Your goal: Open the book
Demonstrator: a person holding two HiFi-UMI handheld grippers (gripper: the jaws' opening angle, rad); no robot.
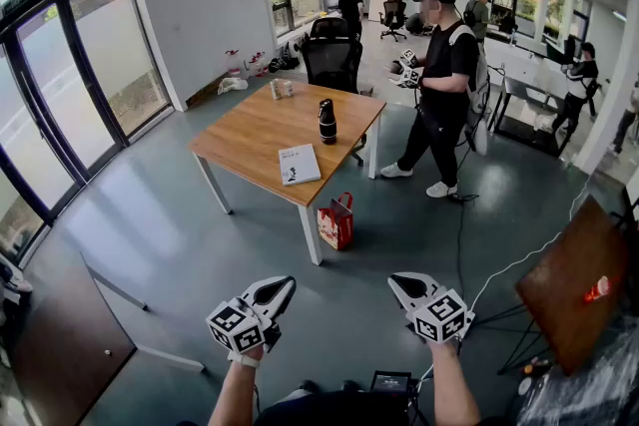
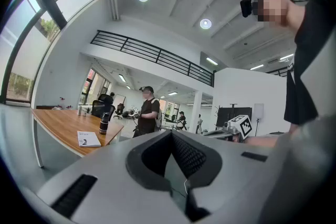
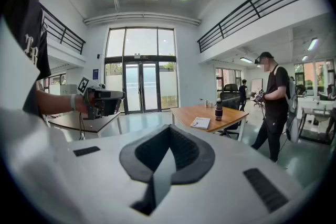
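Observation:
The book [image 1: 299, 164] lies closed on the near part of the wooden table [image 1: 250, 140], white cover up. It also shows small in the left gripper view as the book [image 2: 88, 138] and in the right gripper view as the book [image 3: 200, 123]. Both grippers hover low over the floor, well short of the table. My left gripper [image 1: 281, 286] and right gripper [image 1: 398, 282] have their jaws pressed together with nothing between them. The dark pads meet in the left gripper [image 2: 170, 136] and the right gripper [image 3: 169, 131].
A black bottle [image 1: 327, 121] stands on the table beyond the book. A red bag [image 1: 335, 220] sits on the floor by the table's near leg. A person [image 1: 439, 85] with grippers stands right of the table. An office chair [image 1: 332, 60] is behind it, a brown desk [image 1: 574, 279] at right.

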